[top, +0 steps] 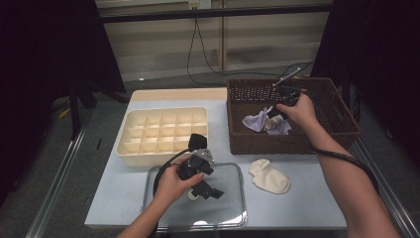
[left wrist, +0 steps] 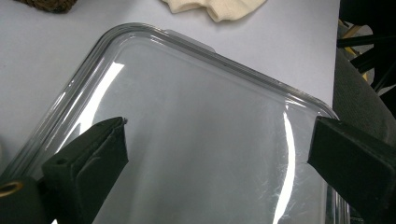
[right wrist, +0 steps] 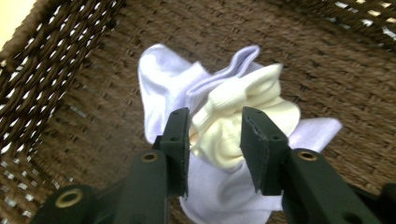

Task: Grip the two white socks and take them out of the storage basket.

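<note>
Your right gripper point(right wrist: 214, 140) is sitting half-open around the cream sock point(right wrist: 243, 126) in the basket point(top: 341, 126); looks like it's probably snagging the lilac sock point(right wrist: 163, 79) underneath too. Left gripper point(left wrist: 217, 154) is hanging wide over the tray point(left wrist: 154, 39).

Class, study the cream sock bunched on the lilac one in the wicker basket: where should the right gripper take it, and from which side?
Grip the cream sock at its raised bunched fold, coming from above: that ridge stands proud of the lilac sock, so the right gripper should catch cream only.
</note>
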`<state>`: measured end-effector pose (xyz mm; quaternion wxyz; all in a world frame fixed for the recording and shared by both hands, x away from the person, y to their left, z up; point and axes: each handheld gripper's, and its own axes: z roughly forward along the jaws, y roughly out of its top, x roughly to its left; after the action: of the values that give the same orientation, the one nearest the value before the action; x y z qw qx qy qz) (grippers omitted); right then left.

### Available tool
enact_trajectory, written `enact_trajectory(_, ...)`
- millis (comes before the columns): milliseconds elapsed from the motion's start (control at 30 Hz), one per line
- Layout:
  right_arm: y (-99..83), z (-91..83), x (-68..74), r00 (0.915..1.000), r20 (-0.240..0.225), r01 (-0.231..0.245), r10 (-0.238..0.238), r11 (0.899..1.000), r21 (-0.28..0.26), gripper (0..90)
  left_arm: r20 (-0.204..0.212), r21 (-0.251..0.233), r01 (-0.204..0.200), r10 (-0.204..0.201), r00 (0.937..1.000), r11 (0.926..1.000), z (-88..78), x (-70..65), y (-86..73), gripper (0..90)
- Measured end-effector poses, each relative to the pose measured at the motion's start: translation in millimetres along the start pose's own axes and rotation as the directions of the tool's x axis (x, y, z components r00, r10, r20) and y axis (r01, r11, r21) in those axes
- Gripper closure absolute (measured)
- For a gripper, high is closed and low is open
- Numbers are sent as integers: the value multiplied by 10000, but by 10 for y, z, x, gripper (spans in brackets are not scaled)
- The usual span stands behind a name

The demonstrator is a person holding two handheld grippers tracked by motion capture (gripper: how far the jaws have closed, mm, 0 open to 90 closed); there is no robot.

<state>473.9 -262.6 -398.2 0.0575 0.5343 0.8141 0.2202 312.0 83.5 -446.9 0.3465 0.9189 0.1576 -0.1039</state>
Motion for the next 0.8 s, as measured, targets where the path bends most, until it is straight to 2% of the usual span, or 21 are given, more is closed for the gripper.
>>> enact_trajectory(300,113,105,17,9990,252,-363,365,9993,-78,571,28,0,2,-2,10000,10000,-1,13,-9,45)
enact_trajectory(400,112,153,2,9982,375,-463,458,9988,143,585,10,38,-36,36,10000,10000,-12,25,-12,45)
enact_trajectory(567,50,189,-42,9984,90,-570,567,9977,365,706,-15,31,-58,58,10000,10000,-3,19,-13,45)
enact_trajectory(633,22,177,-58,9981,-17,-611,612,9976,326,797,11,-13,4,-4,10000,10000,4,12,-13,46)
enact_trajectory(767,-9,119,-64,9969,-341,-696,705,9972,281,845,34,81,-142,142,9999,9999,10,16,-8,46)
enact_trajectory(800,-13,97,-58,9974,-290,-645,653,9976,267,847,4,129,-138,138,9999,9998,7,14,-6,46)
